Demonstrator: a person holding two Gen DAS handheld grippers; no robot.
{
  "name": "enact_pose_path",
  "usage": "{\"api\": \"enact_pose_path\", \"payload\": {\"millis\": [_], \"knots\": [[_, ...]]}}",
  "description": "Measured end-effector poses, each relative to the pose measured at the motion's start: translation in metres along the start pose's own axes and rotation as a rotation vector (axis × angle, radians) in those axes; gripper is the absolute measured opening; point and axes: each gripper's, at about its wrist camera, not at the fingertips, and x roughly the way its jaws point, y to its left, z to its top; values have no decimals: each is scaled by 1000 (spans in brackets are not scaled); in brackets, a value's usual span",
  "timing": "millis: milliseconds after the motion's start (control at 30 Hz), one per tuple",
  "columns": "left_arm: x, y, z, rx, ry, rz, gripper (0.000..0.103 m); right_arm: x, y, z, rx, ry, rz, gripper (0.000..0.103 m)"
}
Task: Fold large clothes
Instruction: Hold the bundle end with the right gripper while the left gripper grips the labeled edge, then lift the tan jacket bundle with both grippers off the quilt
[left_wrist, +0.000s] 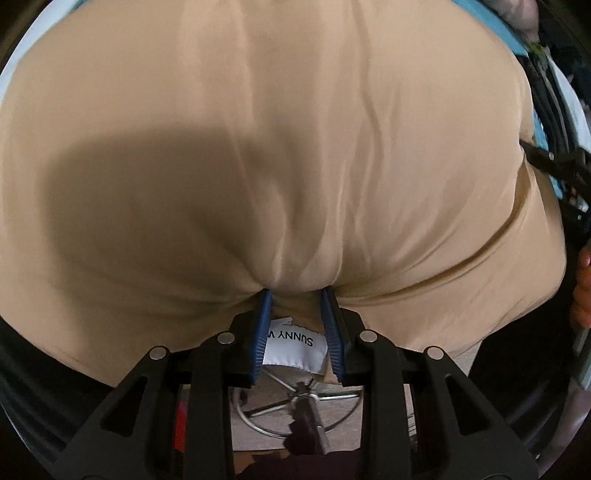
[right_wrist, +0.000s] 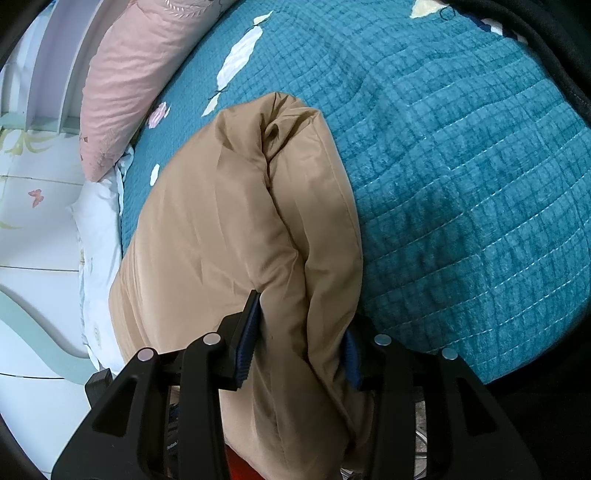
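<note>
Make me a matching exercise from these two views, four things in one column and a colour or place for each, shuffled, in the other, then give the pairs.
Things:
1. tan garment
2. quilt
3. pillow
4. white label

Descriptions:
A. teal, stitched in squares
B. pink, at the quilt's far left edge
C. between the left hand-held gripper's fingers
D. bunched between the right hand-held gripper's fingers

Pairs: 1-D, 2-A, 3-B, 4-C

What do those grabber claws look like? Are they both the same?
Yes, they match. The left gripper and right gripper are both black plastic frames with triangle-shaped holes and round silver bolts. Each has two fingers lined with blue ribbed pads, like little rubber combs. The right gripper's pads are a darker blue. No cables or sleeves show.
</note>
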Motion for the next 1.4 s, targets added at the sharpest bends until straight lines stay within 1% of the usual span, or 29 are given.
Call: {"api": "enact_pose_path", "payload": {"millis": [133,200,267,367,433,467,500,567,600,633,700,733,767,800,867,933,967,1033,1100,1167,1200,1267,1367,1400], "knots": [[-11,-10,-1,19,-6,40,28,0,0,-1,4,-2,1,38],[-21,-16,1,32,-22,52,29,0,0,-1,6,-1,4,38],[-32,-22,3,48,-47,49,29,0,-1,0,10,1,7,39],[-54,-35,2,72,-99,25,29,0,-1,-1,13,-1,10,40],[-67,-29,-6,83,-128,22,29,-1,-2,0,26,0,19,40],[-72,-30,-2,84,-142,18,29,-2,-4,0,35,2,24,42],[-72,-31,5,75,-147,18,29,-4,-5,-1,47,5,28,43],[-73,-24,13,37,-148,12,29,-8,-7,-3,68,13,37,49],[-72,-17,22,6,-149,-10,29,-10,-8,-5,72,20,40,51],[-70,-11,22,-4,-149,-14,29,-11,-8,-7,74,29,36,55],[-55,2,39,-17,-133,-4,29,-13,-8,-14,77,46,30,59],[-46,3,44,-26,-127,-9,29,-13,-7,-18,81,58,35,63],[-43,3,45,-28,-140,-8,29,-12,-7,-21,82,68,39,65],[-46,5,42,-13,-145,7,29,-12,-5,-24,79,77,40,65],[-48,-3,39,31,-157,52,28,-13,-1,-31,69,83,26,67],[-47,-4,37,34,-175,54,28,-16,2,-38,77,63,22,67],[-45,-6,36,31,-184,50,28,-17,5,-42,78,63,41,67],[-45,-6,32,33,-197,44,28,-17,9,-46,60,59,46,67],[-44,-5,30,27,-200,37,28,-15,11,-46,41,49,19,66],[-44,-8,31,27,-200,35,28,-9,4,-44,75,38,0,56],[-42,-8,27,29,-203,34,28,-7,3,-43,96,31,4,53],[-42,-1,23,31,-208,26,28,-13,4,-42,89,2,16,39],[-45,2,22,15,-202,-1,28,-27,11,-39,47,-59,14,29],[-46,1,23,14,-196,-4,28,-32,14,-38,38,-83,14,27]]}}
